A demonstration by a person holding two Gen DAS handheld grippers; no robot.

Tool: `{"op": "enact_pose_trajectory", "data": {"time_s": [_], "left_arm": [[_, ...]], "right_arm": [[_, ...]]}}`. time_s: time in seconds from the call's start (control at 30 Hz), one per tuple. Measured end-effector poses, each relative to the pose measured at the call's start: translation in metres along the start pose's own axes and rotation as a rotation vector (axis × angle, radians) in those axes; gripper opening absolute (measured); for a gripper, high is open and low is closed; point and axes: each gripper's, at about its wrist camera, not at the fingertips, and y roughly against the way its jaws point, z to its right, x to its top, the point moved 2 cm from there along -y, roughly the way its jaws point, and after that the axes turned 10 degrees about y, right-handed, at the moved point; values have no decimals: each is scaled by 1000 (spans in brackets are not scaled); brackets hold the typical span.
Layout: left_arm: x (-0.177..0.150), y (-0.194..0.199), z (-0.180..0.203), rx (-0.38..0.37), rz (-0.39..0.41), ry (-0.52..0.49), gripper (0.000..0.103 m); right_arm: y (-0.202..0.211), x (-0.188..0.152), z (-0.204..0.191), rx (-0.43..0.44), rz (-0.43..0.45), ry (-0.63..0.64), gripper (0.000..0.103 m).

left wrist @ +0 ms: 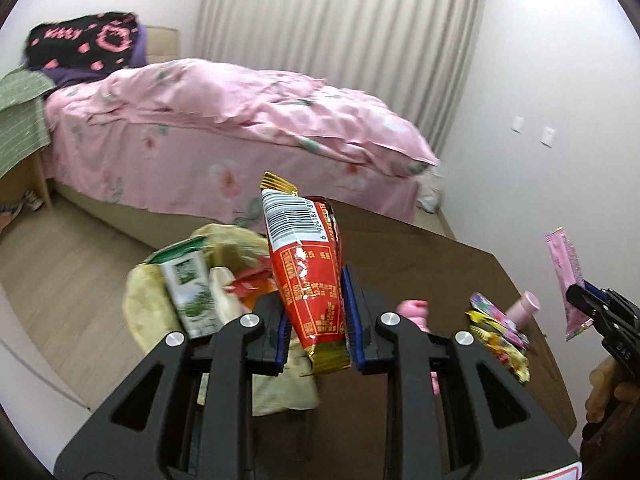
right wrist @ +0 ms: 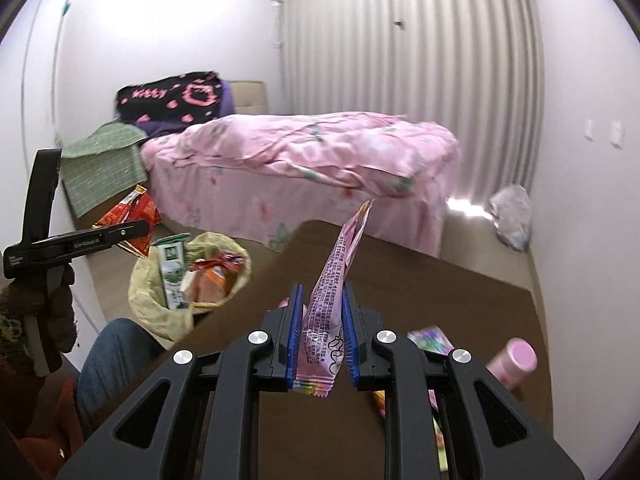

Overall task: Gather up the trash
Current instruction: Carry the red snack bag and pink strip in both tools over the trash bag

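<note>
Writing on blanket: "kitty" in pink letters is read on a black blanket [right wrist: 172,98] at the head of the bed [right wrist: 304,160], far beyond both claws.
Red wrapper: a barcode with digits beginning "6 92418" is seen on a white panel of the red snack wrapper [left wrist: 310,276]; the small gold print is not legible.
Pink wrapper: dense purple print covers the pink snack wrapper [right wrist: 332,304], too small to be read.
Left claw: the left claw [left wrist: 316,320] is narrowed onto the red snack wrapper, which is pinched between the blue pads [left wrist: 347,316] and stands up above them.
Right claw: the right claw [right wrist: 322,336] is pressed onto the pink snack wrapper, which is clamped low down and rises tilted beyond the tips.
Trash bag: a yellow trash bag [right wrist: 160,304] is seen ahead and left of both claws, beside the brown table [right wrist: 440,280], with a green and white carton [right wrist: 172,276] and other wrappers inside.
Remaining litter: colourful wrappers [left wrist: 500,332] and a pink bottle [right wrist: 516,358] lie on the table right of the claws.
</note>
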Motion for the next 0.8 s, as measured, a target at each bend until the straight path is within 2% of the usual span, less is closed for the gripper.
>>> {"op": "enact_pose_trajectory", "data": {"time_s": [0.2,0.37,0.6,0.7,0.8], "left_arm": [[-1,-4,-35,55,8,48,21],[-2,-12,-57,66,0,95,21],[3,-21,-90,88,17,209,21],[-1,-35,-96,83,-11,239,21],[-7,-49,-97,75,-52,247,21]], "right_arm": [[-33,27,-30,71,-22,56,18],[-54,40,-54,119,-22,92,18],[-112,67,-74,267,-29,66,18],[-142,71,-88,333,-47,77,18],[-167,71,-104,361,-77,107,18]]}}
